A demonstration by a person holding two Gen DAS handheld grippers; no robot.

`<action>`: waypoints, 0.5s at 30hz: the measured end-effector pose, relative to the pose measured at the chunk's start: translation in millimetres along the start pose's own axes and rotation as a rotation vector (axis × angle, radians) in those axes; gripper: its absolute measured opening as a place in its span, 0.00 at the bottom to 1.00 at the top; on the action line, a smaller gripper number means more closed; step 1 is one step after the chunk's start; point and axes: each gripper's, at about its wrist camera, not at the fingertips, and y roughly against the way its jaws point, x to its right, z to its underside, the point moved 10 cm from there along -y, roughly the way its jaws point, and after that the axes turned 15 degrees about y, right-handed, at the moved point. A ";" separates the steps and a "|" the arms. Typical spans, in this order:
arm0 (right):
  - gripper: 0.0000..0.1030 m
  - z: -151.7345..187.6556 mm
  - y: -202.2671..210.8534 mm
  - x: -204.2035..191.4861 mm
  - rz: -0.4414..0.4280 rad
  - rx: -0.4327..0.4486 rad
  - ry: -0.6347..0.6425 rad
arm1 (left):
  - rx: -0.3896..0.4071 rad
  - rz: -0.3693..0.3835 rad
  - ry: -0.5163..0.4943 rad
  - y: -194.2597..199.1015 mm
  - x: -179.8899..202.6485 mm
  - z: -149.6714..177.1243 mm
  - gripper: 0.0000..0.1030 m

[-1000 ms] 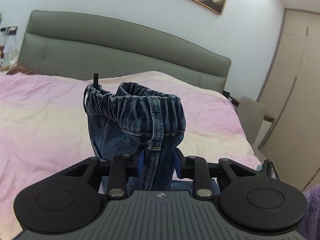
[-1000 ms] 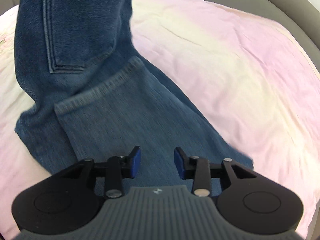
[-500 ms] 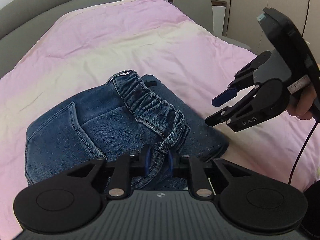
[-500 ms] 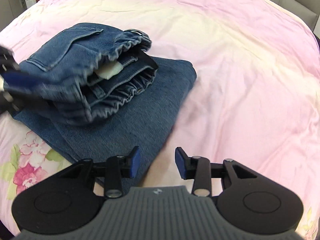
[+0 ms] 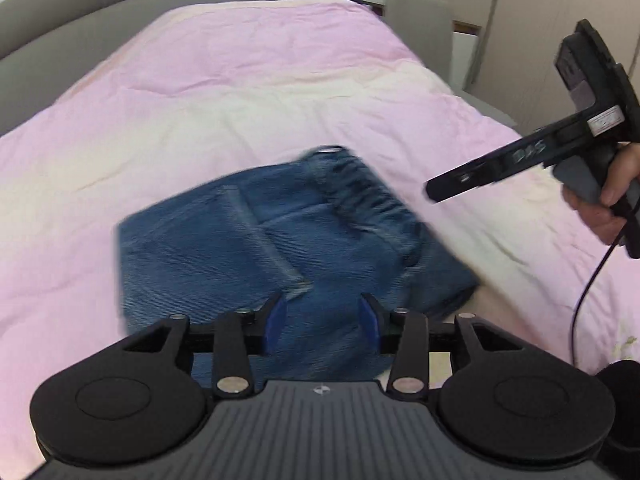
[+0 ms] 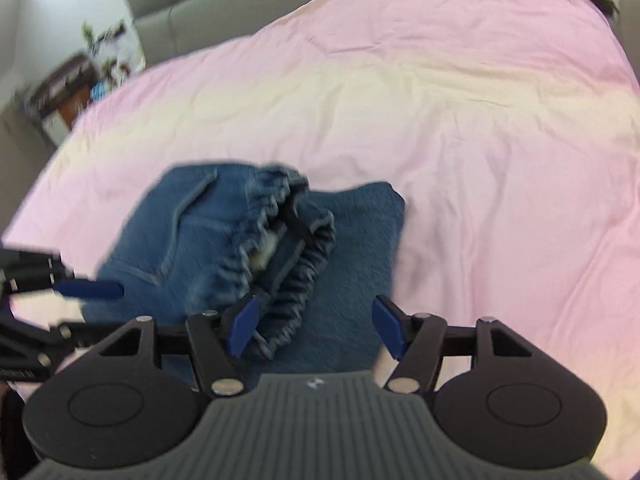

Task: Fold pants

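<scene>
We have the folded blue denim pants [image 5: 288,248] lying on the pink and cream bedspread [image 5: 224,92], toward the near edge of the bed, and everything here reads as the end of a fold.

Starting at the left, our left gripper [image 5: 322,318] hangs just over the near part of the bundle. Its jaws are opening, and although denim shows between the blue pads, they no longer press on it, so we judge the cloth has been let go to settle under its own weight. The back pocket faces up on the left half of the bundle, which suggests the upper part was laid over the legs beneath.

Moving right, the gathered elastic waistband [image 6: 288,236] sits on top, puffed and gaping instead of lying flat; it probably wants a pat to flatten it.

Farther right, our right gripper [image 6: 314,330] points down at the waistband end. Its jaws are opening too, standing wide with nothing clamped, though the band's lower curl lies just beside the left pad. From the left wrist view it is held clear above the bedspread in a hand [image 5: 608,196], apart from the pants.
</scene>
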 end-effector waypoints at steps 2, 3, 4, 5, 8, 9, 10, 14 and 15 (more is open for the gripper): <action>0.64 -8.7 -9.6 1.9 -0.022 0.010 -0.066 | 0.020 -0.062 0.027 6.0 -30.0 -5.6 0.51; 0.64 -15.1 -10.3 1.5 -0.021 0.014 -0.095 | 0.025 -0.089 0.042 7.6 -44.5 -7.8 0.51; 0.64 -19.0 -16.6 4.2 -0.024 0.017 -0.131 | 0.023 -0.109 0.063 7.5 -58.2 -9.5 0.51; 0.64 -21.8 -23.5 6.5 -0.036 0.020 -0.170 | 0.022 -0.125 0.093 6.7 -71.9 -11.0 0.51; 0.64 -30.1 -48.5 12.5 -0.077 0.028 -0.300 | 0.020 -0.144 0.209 1.8 -113.0 -14.9 0.51; 0.64 -31.4 -56.8 11.8 -0.096 0.027 -0.329 | 0.023 -0.143 0.244 0.5 -123.0 -15.3 0.51; 0.64 -32.5 -63.5 10.7 -0.108 0.023 -0.339 | 0.025 -0.140 0.272 -1.9 -130.7 -15.3 0.51; 0.61 -33.4 -89.2 3.3 -0.127 -0.013 -0.325 | 0.007 -0.122 0.301 -17.4 -144.8 -10.6 0.51; 0.60 -32.4 -94.3 0.9 -0.145 -0.021 -0.331 | 0.000 -0.113 0.310 -22.2 -146.3 -8.5 0.50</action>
